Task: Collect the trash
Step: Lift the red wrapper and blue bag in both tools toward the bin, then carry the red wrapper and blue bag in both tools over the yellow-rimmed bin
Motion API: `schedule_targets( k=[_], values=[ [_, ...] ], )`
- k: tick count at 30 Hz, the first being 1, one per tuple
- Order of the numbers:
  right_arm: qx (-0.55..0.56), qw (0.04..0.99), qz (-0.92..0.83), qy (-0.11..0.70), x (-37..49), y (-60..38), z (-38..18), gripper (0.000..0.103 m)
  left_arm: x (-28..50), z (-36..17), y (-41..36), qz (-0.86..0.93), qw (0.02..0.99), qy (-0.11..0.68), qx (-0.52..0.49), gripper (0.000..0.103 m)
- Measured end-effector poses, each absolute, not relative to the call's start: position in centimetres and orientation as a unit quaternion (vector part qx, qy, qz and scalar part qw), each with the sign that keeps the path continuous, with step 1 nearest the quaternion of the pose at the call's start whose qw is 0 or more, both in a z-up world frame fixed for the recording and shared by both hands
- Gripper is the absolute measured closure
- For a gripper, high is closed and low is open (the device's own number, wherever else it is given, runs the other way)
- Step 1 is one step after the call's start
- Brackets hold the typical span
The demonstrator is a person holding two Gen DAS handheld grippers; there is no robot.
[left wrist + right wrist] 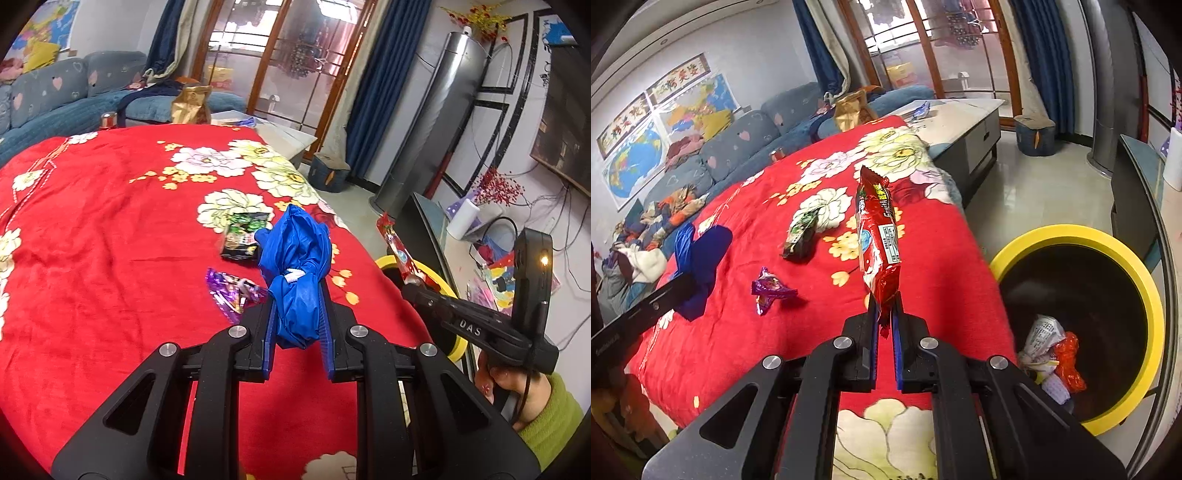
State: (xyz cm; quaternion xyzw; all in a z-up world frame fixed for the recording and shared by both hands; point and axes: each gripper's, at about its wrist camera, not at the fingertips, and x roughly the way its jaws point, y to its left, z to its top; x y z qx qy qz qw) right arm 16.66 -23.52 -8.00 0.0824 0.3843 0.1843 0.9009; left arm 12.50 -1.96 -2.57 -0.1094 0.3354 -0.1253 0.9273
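Black linkage fills the bottom of both wrist views. Left gripper (300, 295) is clamped narrow on a bunched blue plastic bag (295, 273), which sticks up and fwd from btwn the blue pads, clear of the red floral blanket (110, 240). Right gripper (885, 306) is pinched nearly closed on the lower end of a red snack wrapper (879, 229); the wrapper stands upright above the jaws, off the blanket.

Step in hand, by the look of it: carry phase. Both pieces are already picked up, neither dropped yet. Yellow-rimmed bin (1145, 295) sits on the floor just beside the blanket's edge, to the right of the right gripper, w/ crumpled paper and an orange scrap already inside.

Still on the blanket: a purple foil wrapper (236, 291) and a dark green snack packet (243, 240), near each other, both w/in reach of either tool.

Next move prob calls for swinging the right gripper rightward until the red wrapper hangs over the bin mouth, then opening. Left needs a longer cross-over w/ the bag; right should clear out first so the tools don't collide. Light film may cling to the pads, so a wide release would help.
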Motion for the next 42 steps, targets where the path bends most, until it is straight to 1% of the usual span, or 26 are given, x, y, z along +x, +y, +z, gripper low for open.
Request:
schedule_targets(
  k=[15,25,42],
  values=[
    [0.106,0.910,0.155,0.370,16.3,-27.0,-7.4,0.096,12.0,-2.2,-5.8,-0.167,0.923,0.335,-0.083,0.089],
    [0.128,0.917,0.124,0.357,16.0,-30.5,-6.9,0.096,12.5,-1.5,-9.9,-0.206,0.918,0.333,-0.057,0.089],
    [0.155,0.923,0.071,0.345,15.5,-36.0,-7.4,0.096,13.5,-1.2,-15.1,-0.244,0.909,0.336,-0.024,0.089]
  ],
)
